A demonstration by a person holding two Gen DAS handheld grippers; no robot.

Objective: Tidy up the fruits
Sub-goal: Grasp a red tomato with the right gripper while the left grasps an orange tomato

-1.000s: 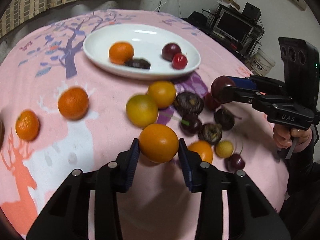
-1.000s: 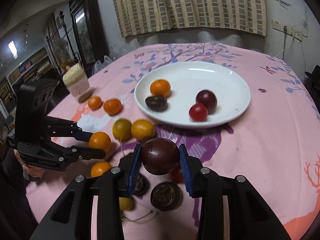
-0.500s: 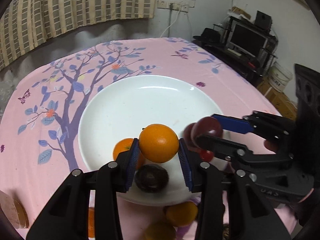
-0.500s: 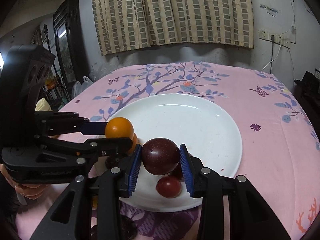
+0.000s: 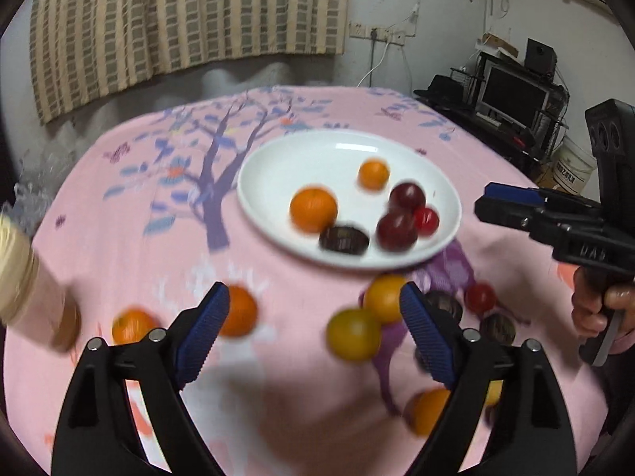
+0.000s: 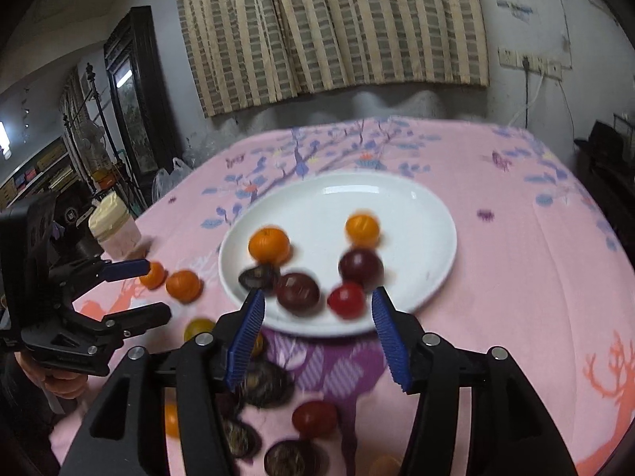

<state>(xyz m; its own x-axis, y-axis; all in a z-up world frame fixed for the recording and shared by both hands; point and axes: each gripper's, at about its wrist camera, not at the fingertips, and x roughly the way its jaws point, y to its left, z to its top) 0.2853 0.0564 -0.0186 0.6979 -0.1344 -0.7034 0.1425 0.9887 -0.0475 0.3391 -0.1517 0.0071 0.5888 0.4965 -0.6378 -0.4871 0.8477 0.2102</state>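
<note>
Nearest to me, the left gripper has its blue pads spreading apart with nothing pinched between them; the same goes for the right gripper, whose jaws are opening too, empty. Both point down at a slant toward the table, which suits tongs that have just let fruit go onto a dish and not yet gone for more.

Just under and around the left gripper's tips lies the loose pile still to be sorted: a yellow-green fruit and an orange fruit between the pads in the view, a mandarin by the left pad, another mandarin further out to that side. To the right of the tips sit wrinkled dark fruits and a small red fruit, heaped close together, apparently where they were first tipped out.

Beyond both sets of tips stands the white plate, the collecting place. On it rest a big mandarin, a smaller mandarin that is blurred and may be rolling, two dark plums, a red cherry-like fruit and one wrinkled dark fruit. I judge the job under halfway, since more fruit lies off the plate than on it.

Past the plate, the pink tablecloth runs on to a striped curtain.
</note>
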